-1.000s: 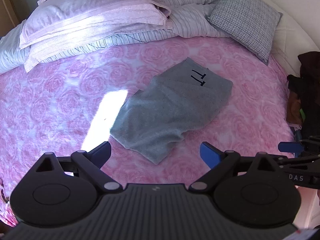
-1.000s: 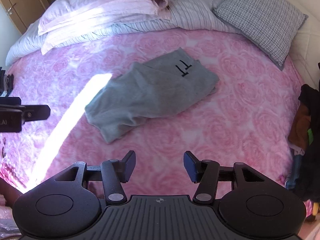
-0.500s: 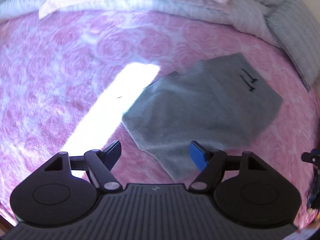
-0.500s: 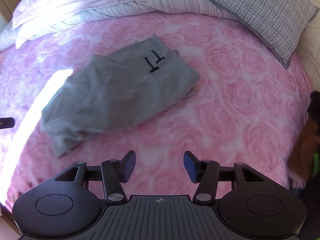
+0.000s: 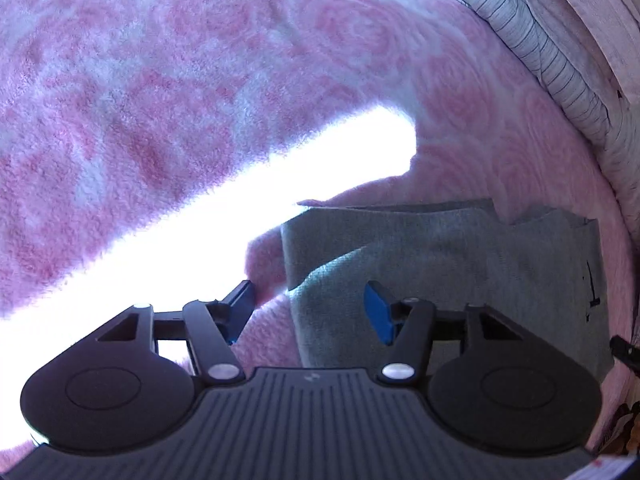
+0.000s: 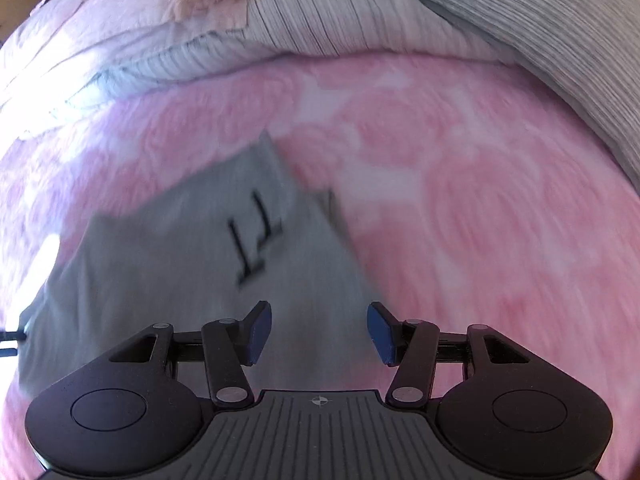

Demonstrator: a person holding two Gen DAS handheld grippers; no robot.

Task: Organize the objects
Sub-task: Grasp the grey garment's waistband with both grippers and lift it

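Folded grey garment [image 6: 168,280] lies mid-bed on the pink rose blanket [image 6: 460,208], well clear of the striped bedding [image 6: 320,12] at the head edge. Left gripper [image 5: 310,312], jaws just narrowing, straddles its near corner without pinching yet; right gripper [image 6: 318,332] hangs open over the opposite edge. Risk: pads catch only the top layer, or blanket pile, and the fold spills. Open blanket all round.
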